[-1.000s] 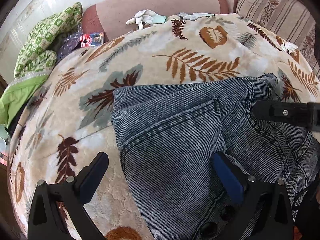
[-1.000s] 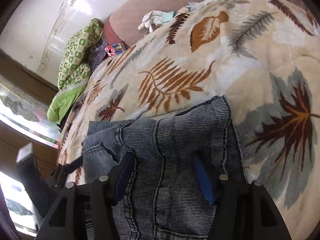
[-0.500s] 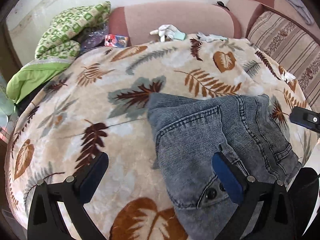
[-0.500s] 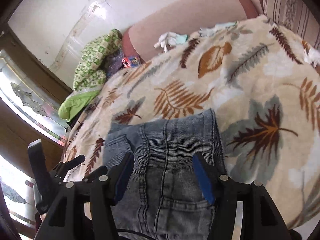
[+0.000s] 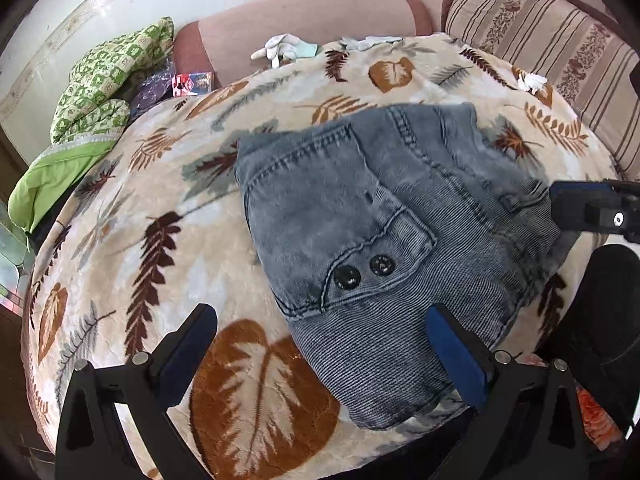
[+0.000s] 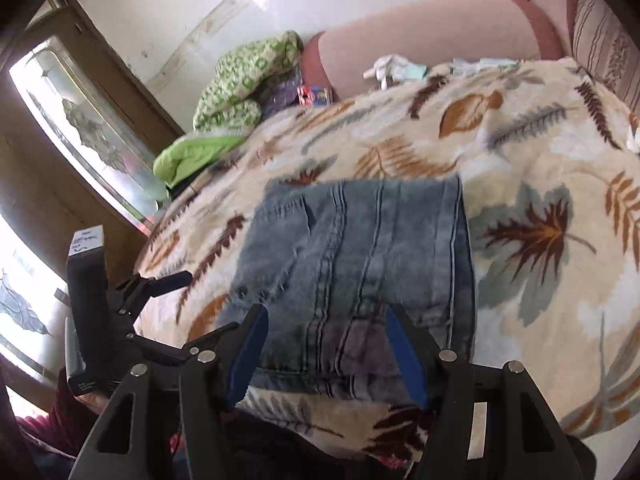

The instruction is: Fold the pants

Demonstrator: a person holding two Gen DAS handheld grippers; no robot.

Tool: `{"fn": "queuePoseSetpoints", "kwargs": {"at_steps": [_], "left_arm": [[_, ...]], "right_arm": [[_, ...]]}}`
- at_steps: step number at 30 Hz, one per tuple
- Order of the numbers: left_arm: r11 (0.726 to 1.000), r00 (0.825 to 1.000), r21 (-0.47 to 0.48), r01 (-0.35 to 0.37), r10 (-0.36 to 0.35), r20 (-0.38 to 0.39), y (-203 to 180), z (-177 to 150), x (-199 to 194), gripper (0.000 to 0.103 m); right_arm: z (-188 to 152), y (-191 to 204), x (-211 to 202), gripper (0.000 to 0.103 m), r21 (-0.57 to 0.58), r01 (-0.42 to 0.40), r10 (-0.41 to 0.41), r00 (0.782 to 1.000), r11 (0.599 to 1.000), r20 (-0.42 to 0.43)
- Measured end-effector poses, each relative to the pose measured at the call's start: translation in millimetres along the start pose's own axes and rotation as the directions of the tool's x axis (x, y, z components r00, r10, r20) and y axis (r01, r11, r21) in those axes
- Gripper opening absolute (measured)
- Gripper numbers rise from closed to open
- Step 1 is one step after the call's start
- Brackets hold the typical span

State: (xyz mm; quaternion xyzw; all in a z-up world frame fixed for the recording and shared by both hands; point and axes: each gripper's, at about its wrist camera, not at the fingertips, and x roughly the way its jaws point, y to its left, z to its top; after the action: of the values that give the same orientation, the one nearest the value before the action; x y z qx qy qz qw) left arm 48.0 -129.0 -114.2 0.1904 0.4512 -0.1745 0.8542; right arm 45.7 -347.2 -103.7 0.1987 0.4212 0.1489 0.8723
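Folding looks pretty much done: the jeans are bundled near the blanket's front edge, both the left gripper and right gripper are held wide and empty, so only tidying is probably needed.

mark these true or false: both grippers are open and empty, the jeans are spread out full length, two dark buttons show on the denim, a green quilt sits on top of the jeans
1. Both grippers are open and empty. True: the left gripper and right gripper hold nothing.
2. The blue denim jeans lie at full length. False: they are folded into a compact bundle on the leaf-patterned blanket.
3. Two dark buttons show on the denim. True.
4. The green patterned quilt lies on the jeans. False: it is piled at the blanket's far edge, apart from them.
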Motion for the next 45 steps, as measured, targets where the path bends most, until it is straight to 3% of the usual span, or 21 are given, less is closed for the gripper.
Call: {"fn": "queuePoseSetpoints", "kwargs": {"at_steps": [3, 7, 11, 16, 19, 22, 25, 28, 31, 35, 45], "left_arm": [[0.995, 0.997, -0.070, 0.074, -0.076, -0.027, 9.4, -4.5, 10.8, 0.103], [0.985, 0.990, -0.128, 0.114, -0.123, -0.064, 16.4, -9.7, 22.4, 0.103], [1.000, 1.000, -0.014, 0.003, -0.003, -0.028, -3.4, -8.2, 14.2, 0.103], [0.980, 0.989, 0.136, -0.142, 0.145, -0.011, -31.1, -3.6, 8.4, 0.103], [0.979, 0.987, 0.148, -0.142, 0.151, -0.052, -31.4, 2.9, 10.8, 0.103], [0.984, 0.986, 0.129, -0.126, 0.138, -0.089, -27.1, 5.5, 14.8, 0.103], [0.976, 0.980, 0.156, -0.149, 0.167, -0.105, -31.4, 4.7, 15.2, 0.103], [0.954, 0.970, 0.242, -0.177, 0.210, -0.120, -43.3, 12.8, 17.3, 0.103], [0.954, 0.968, 0.248, -0.166, 0.205, -0.142, -41.1, 15.4, 18.2, 0.103], [0.970, 0.970, 0.196, -0.145, 0.178, -0.164, -32.7, 14.9, 20.3, 0.103], [0.979, 0.974, 0.140, -0.150, 0.171, -0.152, -29.6, 10.9, 18.8, 0.103]], "right_arm": [[-13.7, -22.5, 22.7, 0.065, 0.059, 0.054, -0.049, 0.996, 0.997, -0.081], [-26.0, -46.8, 27.2, 0.065, 0.162, -0.061, 0.065, 0.998, 0.985, -0.023], [-31.5, -42.8, 28.2, 0.065, 0.092, -0.058, 0.058, 0.998, 0.994, 0.002], [-46.2, -44.5, 27.8, 0.066, 0.045, -0.073, 0.069, 0.994, 0.996, 0.085], [-45.1, -42.7, 27.4, 0.066, 0.033, -0.072, 0.069, 0.994, 0.997, 0.088], [-43.9, -53.1, 25.7, 0.066, 0.084, -0.136, 0.128, 0.987, 0.987, 0.095], [-43.4, -71.6, 26.3, 0.066, 0.181, -0.239, 0.222, 0.969, 0.954, 0.112], [-43.7, -88.4, 28.0, 0.066, 0.270, -0.328, 0.302, 0.944, 0.905, 0.135], [-44.5, -95.7, 28.2, 0.066, 0.303, -0.370, 0.342, 0.929, 0.878, 0.144], [-43.0, -94.4, 29.4, 0.066, 0.299, -0.371, 0.344, 0.928, 0.879, 0.140], [-41.9, -90.4, 28.2, 0.066, 0.276, -0.344, 0.319, 0.938, 0.897, 0.133]]}}
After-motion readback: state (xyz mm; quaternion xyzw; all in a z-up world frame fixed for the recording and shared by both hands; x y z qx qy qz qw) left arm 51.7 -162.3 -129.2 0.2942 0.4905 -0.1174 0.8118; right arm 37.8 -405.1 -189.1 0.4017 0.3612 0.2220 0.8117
